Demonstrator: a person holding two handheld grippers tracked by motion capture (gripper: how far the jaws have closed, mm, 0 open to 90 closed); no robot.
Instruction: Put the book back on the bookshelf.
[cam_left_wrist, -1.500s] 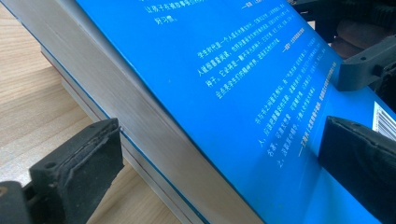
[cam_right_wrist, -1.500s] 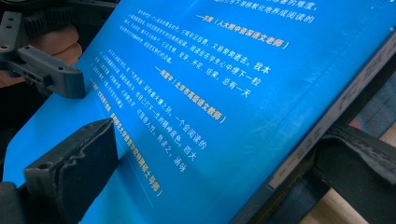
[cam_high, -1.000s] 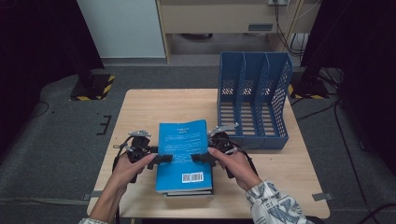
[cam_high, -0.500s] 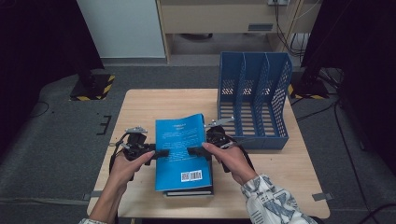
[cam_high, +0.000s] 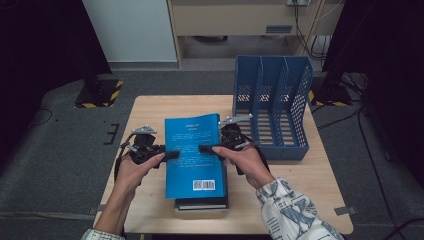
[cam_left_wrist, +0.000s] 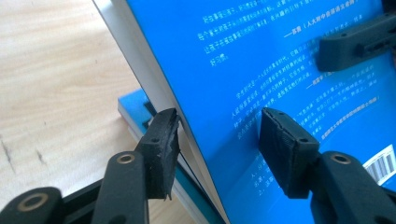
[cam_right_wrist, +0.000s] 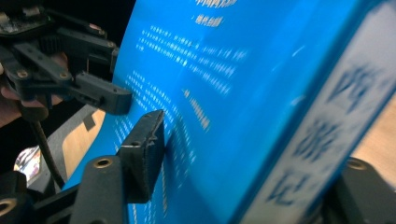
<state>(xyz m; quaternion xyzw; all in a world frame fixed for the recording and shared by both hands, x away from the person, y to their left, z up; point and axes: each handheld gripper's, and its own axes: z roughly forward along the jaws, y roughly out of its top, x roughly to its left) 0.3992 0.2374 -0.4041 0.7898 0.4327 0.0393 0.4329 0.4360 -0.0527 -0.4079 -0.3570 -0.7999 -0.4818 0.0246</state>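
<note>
The blue paperback book (cam_high: 192, 152) is lifted off the wooden table (cam_high: 145, 107), back cover up with its barcode at the near end, held between the two grippers; it hangs over a second, darker book (cam_high: 201, 203) lying flat at the table's near edge, at about 6 o'clock from the table's middle.

The left gripper (cam_high: 169, 154) comes in from 9 o'clock and clasps the book's page edge; its jaws have just been closing, and in the left gripper view (cam_left_wrist: 219, 140) one pad sits on the cover and the other under the pages, the book between them.

The right gripper (cam_high: 206, 148) comes in from 3 o'clock and clamps the spine side; its jaws too have just been closing; in the right gripper view (cam_right_wrist: 233, 158) one pad presses flat on the cover while the printed spine hides the other jaw's pad.

A blue file rack (cam_high: 272, 107) with upright dividers stands at the table's 2 o'clock corner, just beside the right hand (cam_high: 245, 162); the left hand (cam_high: 131, 170) sits at 8 o'clock.
</note>
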